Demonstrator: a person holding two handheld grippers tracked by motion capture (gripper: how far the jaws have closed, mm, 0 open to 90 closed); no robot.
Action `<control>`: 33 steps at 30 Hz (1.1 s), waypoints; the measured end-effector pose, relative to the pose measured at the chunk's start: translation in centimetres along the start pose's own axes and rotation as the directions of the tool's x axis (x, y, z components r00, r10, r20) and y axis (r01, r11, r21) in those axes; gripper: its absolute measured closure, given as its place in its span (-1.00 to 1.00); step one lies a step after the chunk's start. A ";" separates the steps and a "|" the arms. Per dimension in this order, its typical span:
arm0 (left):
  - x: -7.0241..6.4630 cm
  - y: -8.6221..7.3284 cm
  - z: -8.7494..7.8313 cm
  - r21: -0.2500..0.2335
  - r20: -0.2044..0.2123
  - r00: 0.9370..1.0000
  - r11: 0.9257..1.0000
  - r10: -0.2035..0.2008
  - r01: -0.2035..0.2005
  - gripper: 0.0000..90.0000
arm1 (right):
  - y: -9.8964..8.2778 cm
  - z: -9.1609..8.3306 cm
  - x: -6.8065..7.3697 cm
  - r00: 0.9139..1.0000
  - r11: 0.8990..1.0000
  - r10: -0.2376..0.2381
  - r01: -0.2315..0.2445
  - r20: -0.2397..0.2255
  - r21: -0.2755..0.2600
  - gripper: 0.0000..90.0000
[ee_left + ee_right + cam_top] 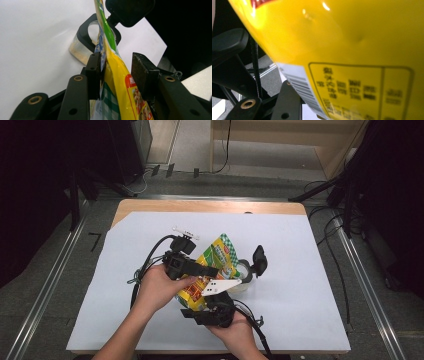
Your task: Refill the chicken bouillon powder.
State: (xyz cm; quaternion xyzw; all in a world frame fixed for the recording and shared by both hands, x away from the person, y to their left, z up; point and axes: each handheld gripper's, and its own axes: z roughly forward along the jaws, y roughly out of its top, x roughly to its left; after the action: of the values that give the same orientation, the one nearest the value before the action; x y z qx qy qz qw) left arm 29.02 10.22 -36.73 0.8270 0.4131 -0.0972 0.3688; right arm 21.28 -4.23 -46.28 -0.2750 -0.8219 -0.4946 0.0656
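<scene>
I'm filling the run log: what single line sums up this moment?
yellow snack bag lifted above glass jar | left claw: straddles bag, one pad off | right claw: grip unclear

A large white sheet of paper (300, 285) covers most of a light wooden table (210, 206), whose far edge shows bare beyond it. A clear glass jar (80, 48) with a black flip lid (259, 260) stands open on the sheet. Grey floor (45, 285) with metal rails (372, 285) surrounds the table.
</scene>
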 end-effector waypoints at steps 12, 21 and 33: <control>-0.6 1.1 -0.4 0.034 -0.044 0.999 0.999 0.018 -0.017 0.73 | 0.5 -0.1 0.9 0.995 0.996 -0.078 0.076 0.056 0.047 0.36; -0.3 2.4 -0.7 0.035 -0.026 0.999 0.999 -0.019 0.020 0.74 | 1.8 -0.1 0.6 0.991 0.992 -0.102 0.096 0.082 0.081 0.28; 0.2 2.1 -0.2 0.014 0.008 1.000 1.000 -0.026 0.026 0.66 | 1.4 0.2 0.5 0.998 0.998 -0.052 0.051 0.045 0.034 0.44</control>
State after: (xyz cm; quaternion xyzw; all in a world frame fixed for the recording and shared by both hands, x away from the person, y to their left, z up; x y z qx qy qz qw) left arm 30.68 9.63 -35.54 0.8237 0.4216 -0.1084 0.3634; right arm 21.67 -3.39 -45.07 -0.2639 -0.8379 -0.4762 0.0384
